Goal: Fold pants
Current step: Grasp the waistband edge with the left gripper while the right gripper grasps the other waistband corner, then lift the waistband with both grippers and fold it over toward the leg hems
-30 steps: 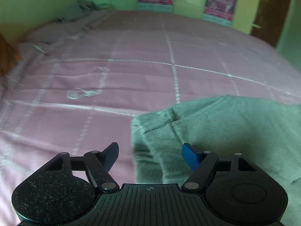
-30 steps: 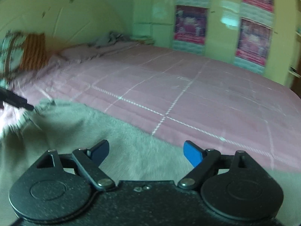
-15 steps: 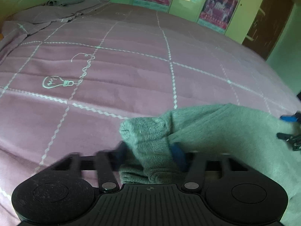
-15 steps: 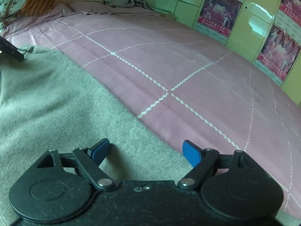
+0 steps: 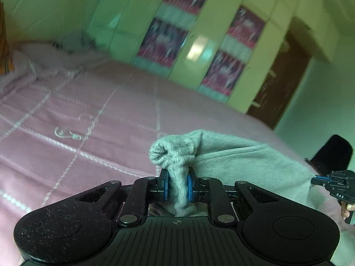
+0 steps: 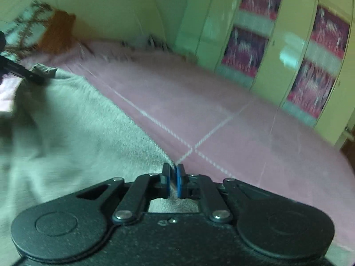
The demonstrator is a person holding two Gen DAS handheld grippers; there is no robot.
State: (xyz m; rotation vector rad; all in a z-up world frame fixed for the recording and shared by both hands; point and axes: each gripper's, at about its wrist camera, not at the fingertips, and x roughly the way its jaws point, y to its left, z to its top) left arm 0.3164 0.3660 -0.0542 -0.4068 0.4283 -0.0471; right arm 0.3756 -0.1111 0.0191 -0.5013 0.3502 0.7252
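Observation:
Grey fleece pants (image 5: 239, 155) lie on a pink bedspread (image 5: 99, 119). My left gripper (image 5: 177, 187) is shut on a bunched corner of the pants, which sticks up past the blue pads. My right gripper (image 6: 173, 180) is shut on the thin edge of the pants (image 6: 66, 128), and the cloth spreads away to the left. In the left wrist view the right gripper (image 5: 332, 182) shows at the far right edge. The right wrist view catches the left gripper (image 6: 20, 71) at the far left, holding the far corner.
A green wardrobe with pink posters (image 5: 177, 37) stands behind the bed. A brown door (image 5: 286, 77) is at the back right. A patterned pillow (image 6: 33, 33) and crumpled cloth (image 5: 73, 44) lie at the bed's head. A person's fingers (image 5: 347, 210) hold the right gripper.
Both grippers have gone from open to shut, each pinching pants cloth. The left one has lifted its bunched corner, and both views have tilted up toward the wardrobe.

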